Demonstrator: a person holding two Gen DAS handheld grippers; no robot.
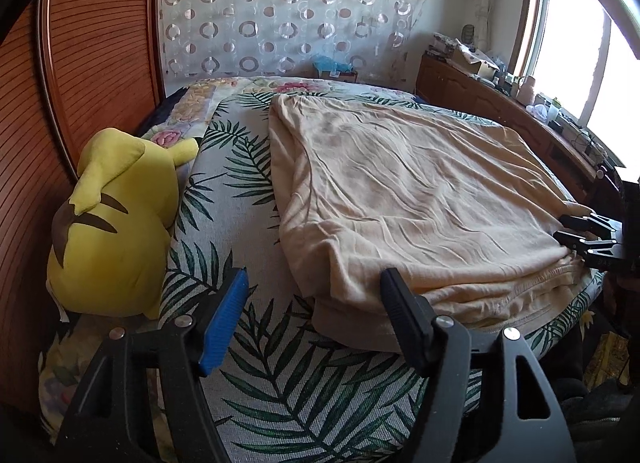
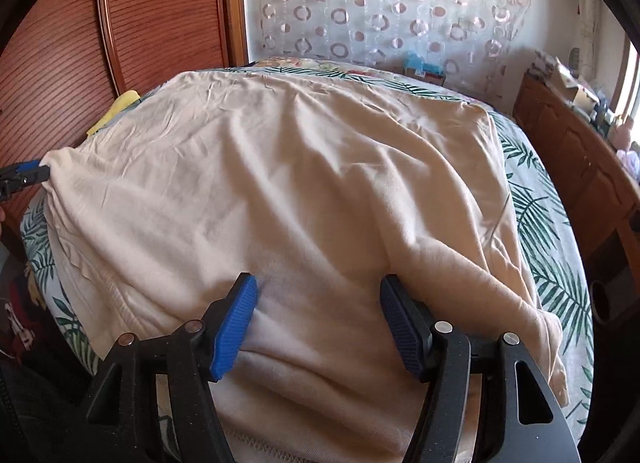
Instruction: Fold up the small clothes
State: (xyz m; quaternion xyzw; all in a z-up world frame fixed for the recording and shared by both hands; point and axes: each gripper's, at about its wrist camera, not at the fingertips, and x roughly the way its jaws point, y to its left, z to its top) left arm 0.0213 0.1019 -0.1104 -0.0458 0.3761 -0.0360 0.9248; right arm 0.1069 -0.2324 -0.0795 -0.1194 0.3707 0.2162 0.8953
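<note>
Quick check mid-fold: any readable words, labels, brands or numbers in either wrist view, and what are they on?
None can be read.
Right claw: faint pale marks on its black finger, too small and blurred.
Boxes on the wooden sideboard: any print too small.
Cream garment: no visible label or print.

Both tongs are pretty much the same build: chunky matte black plastic arms with triangular cutouts near the base and round silver screw heads at the pivots. The left tongs [image 1: 314, 315] have one ribbed blue pad [image 1: 224, 323] and one that looks black. On the right tongs [image 2: 318, 319] both ribbed pads [image 2: 234, 329] are blue.
</note>
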